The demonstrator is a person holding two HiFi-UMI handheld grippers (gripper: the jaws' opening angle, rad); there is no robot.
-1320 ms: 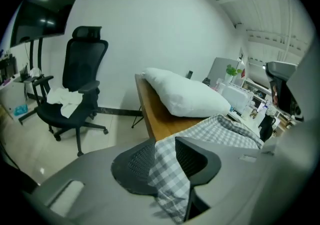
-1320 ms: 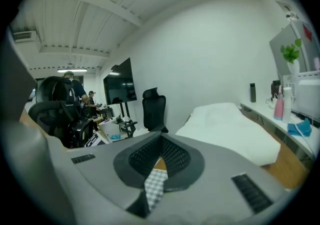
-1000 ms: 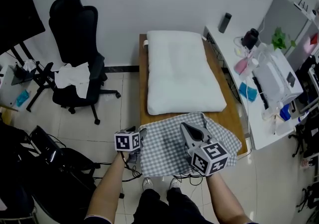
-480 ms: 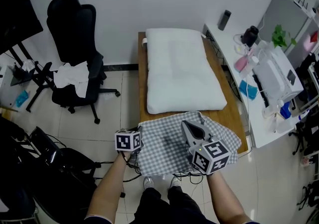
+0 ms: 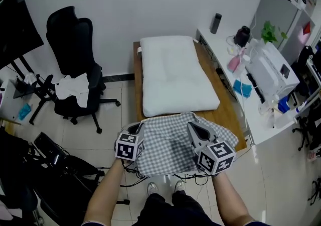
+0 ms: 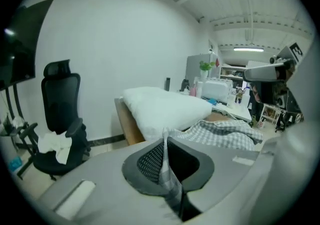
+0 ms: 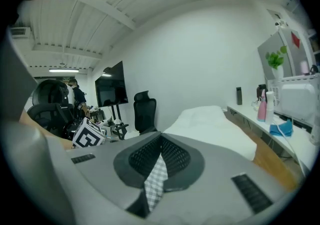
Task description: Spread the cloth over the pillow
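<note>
wooden table: holds the white pillow | checked cloth: at its near end, just beside the pillow | your left claw: just pinched shut on the cloth's left edge | your right claw: squeezed tight on its right side

Office: swivel chair, monitor, cluttered desk.

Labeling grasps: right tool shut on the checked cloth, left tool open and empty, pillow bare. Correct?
Not quite. The left tool has just closed on the checked cloth too; the left gripper view shows a fold pinched between its jaws. Rest holds: right tool shut on it, pillow bare.
</note>
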